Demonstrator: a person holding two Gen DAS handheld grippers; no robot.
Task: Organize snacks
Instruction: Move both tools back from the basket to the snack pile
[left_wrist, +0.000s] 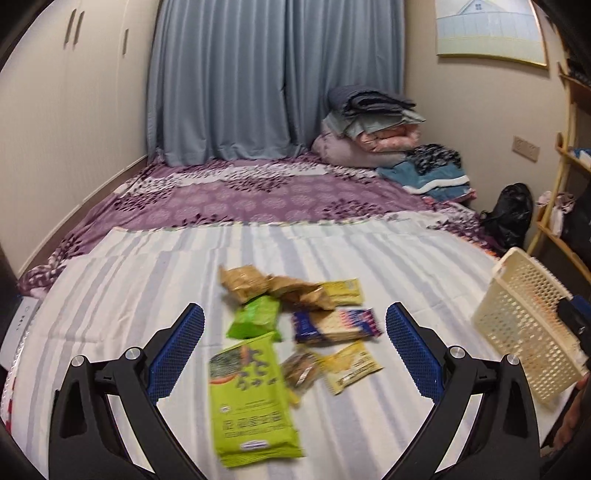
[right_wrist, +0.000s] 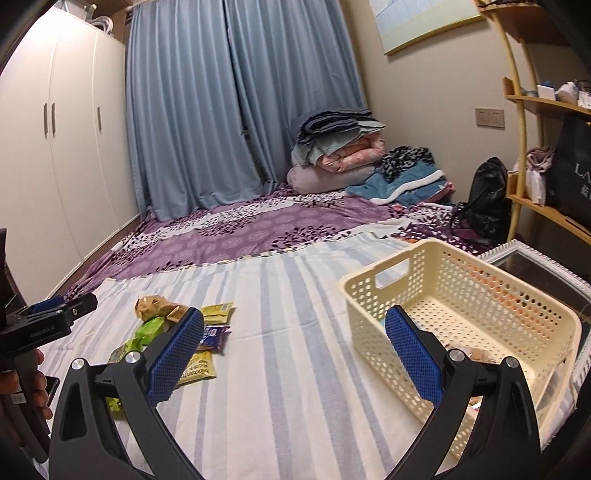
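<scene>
Because the snack packets are heaped loosely and overlap one another on the striped sheet, a risk is judged that two could be pinched at once or a crinkly wrapper could slip from the pads. In the left wrist view, the left gripper is seen with its jaws wide apart and empty above the pile: the large green packet lies at 6 o'clock of the heap, the blue cracker pack near the middle, brown bags at 12 o'clock, and the cream basket is tipped at 3 o'clock. In the right wrist view, the right gripper is likewise shown spread open and holding nothing, with the basket at 2 o'clock, some items dimly visible inside, and the pile at 9 o'clock; the basket, being light, could be nudged.
</scene>
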